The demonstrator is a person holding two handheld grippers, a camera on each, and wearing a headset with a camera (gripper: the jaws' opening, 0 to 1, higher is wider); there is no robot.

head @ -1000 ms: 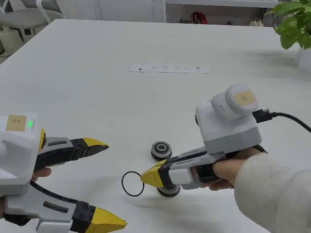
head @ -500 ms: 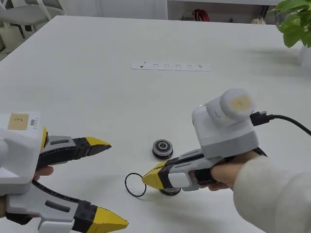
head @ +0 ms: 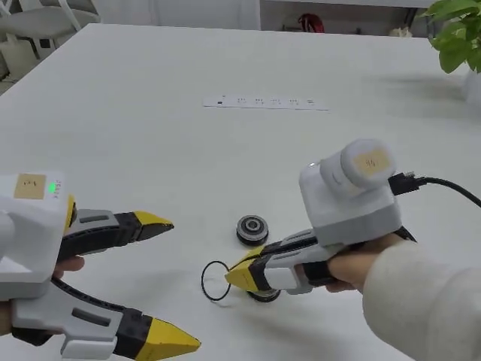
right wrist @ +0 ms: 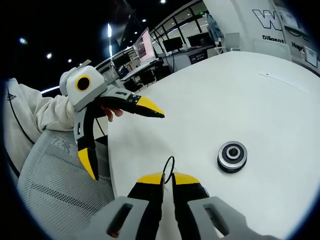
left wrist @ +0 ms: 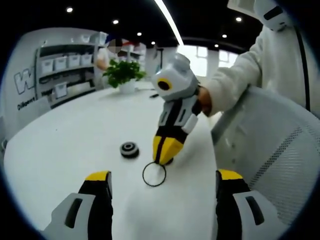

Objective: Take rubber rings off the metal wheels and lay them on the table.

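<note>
A thin black rubber ring (head: pixel 216 280) is pinched at its right side by my right gripper (head: pixel 239 277), which is shut on it; the ring stands tilted off the white table (head: pixel 150 113). The right gripper view shows the ring (right wrist: pixel 169 167) edge-on between the yellow tips. One metal wheel (head: pixel 252 228) lies flat just beyond; a second wheel (head: pixel 263 295) sits half hidden under the right gripper. My left gripper (head: pixel 161 282) stands wide open at the left, nothing in it. Its own view faces the ring (left wrist: pixel 154 174), the right gripper (left wrist: pixel 165 150) and the wheel (left wrist: pixel 129 149).
A white power strip (head: pixel 264 102) lies across the far middle of the table. A potted plant (head: pixel 458 30) stands at the far right corner, chairs (head: pixel 30 30) beyond the far left edge. A black cable (head: pixel 443 188) trails from the right gripper. A mesh chair (left wrist: pixel 280 145) is close behind.
The right gripper has drawn the ring slightly to the right, and the ring has tipped up so it looks narrower. The left gripper has stayed open in place.
</note>
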